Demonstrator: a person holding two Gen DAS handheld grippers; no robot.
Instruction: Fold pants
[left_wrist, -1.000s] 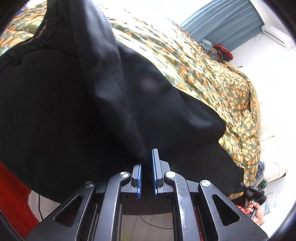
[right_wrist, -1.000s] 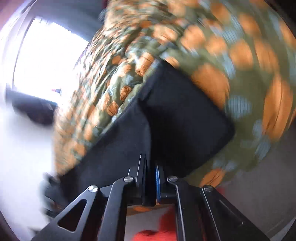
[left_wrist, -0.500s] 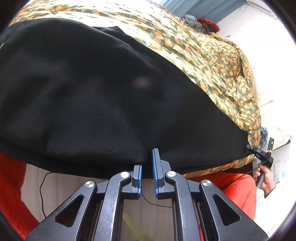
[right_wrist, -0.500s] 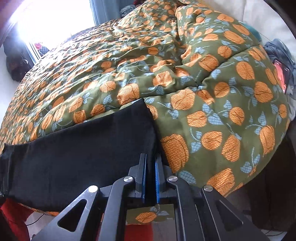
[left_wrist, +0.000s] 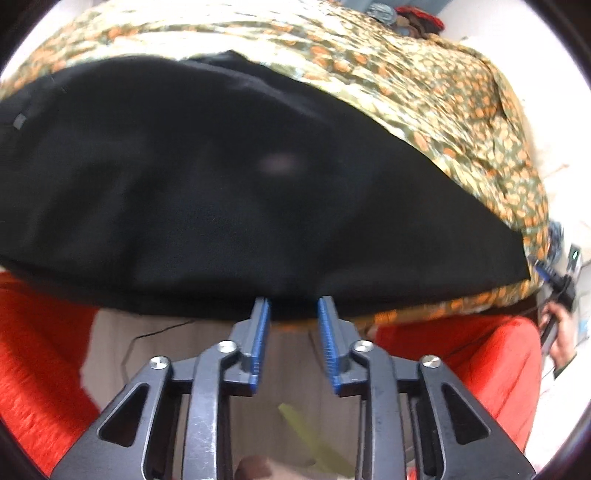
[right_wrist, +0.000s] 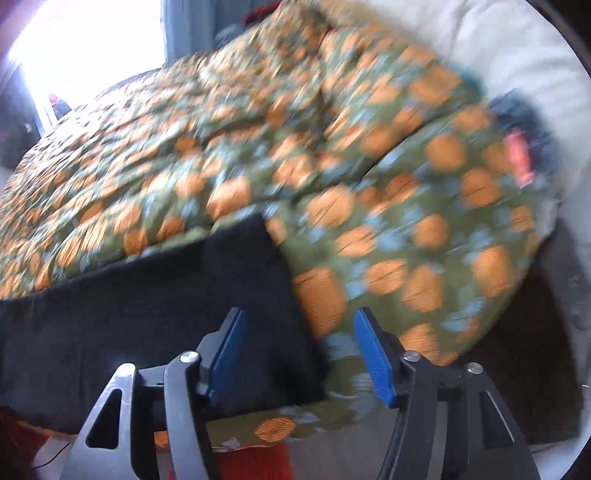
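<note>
The black pants (left_wrist: 240, 184) lie folded in a long flat band across the orange-and-green quilt (left_wrist: 443, 92). The jaws of my left gripper (left_wrist: 294, 301) are opening. Its blue pads stand apart at the pants' near edge, and no cloth is pinched between them. The jaws of my right gripper (right_wrist: 298, 317) are also opening and stand wide. The right end corner of the pants (right_wrist: 147, 314) lies loose on the quilt (right_wrist: 369, 177) under the gap between the pads. The right wrist view is blurred by motion.
Red fabric (left_wrist: 33, 350) hangs at the bedside on both sides, with pale floor and a thin cable (left_wrist: 155, 328) between. A hand (left_wrist: 559, 332) shows at the pants' far right end. A white pillow (right_wrist: 480, 55), a dark-and-red bundle (right_wrist: 521, 158) and a bright window (right_wrist: 92, 37) lie beyond.
Both grippers were shut on the pants' edge and now stand apart, with the cloth dropped flat on the quilt. The draped fold seen a second ago is laid down. The right view has lifted slightly.
</note>
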